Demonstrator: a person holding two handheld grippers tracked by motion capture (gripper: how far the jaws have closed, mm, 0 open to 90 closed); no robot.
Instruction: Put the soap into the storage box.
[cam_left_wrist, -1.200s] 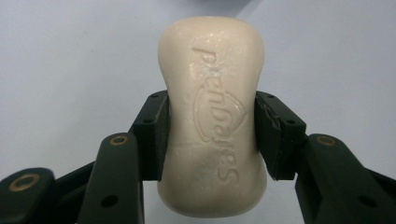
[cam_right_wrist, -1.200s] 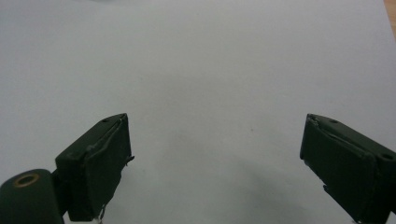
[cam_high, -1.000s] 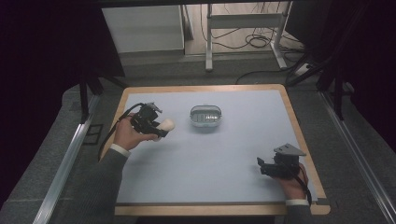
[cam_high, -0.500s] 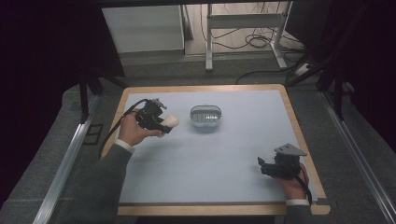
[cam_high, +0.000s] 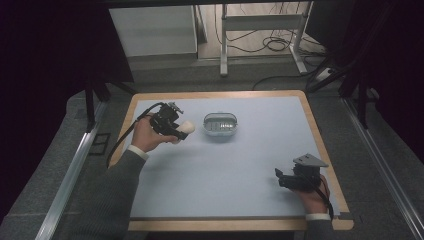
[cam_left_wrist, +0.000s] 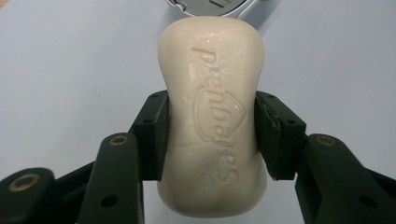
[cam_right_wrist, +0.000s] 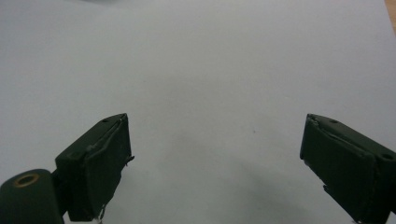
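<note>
Pinching a soap bar (cam_left_wrist: 212, 121) between its jaws, the left gripper (cam_high: 172, 127) hovers just left of the dish (cam_high: 220, 125); the right gripper (cam_high: 292, 178) rests spread at the counter's (cam_high: 235, 175) near right.

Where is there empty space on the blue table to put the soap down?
The widest bare patch of the light blue table top lies in the middle, between the left tool shut on the cream soap bar and the open right tool. The far right side past the small grey oval dish is bare too. It is crowded between soap and dish.
</note>
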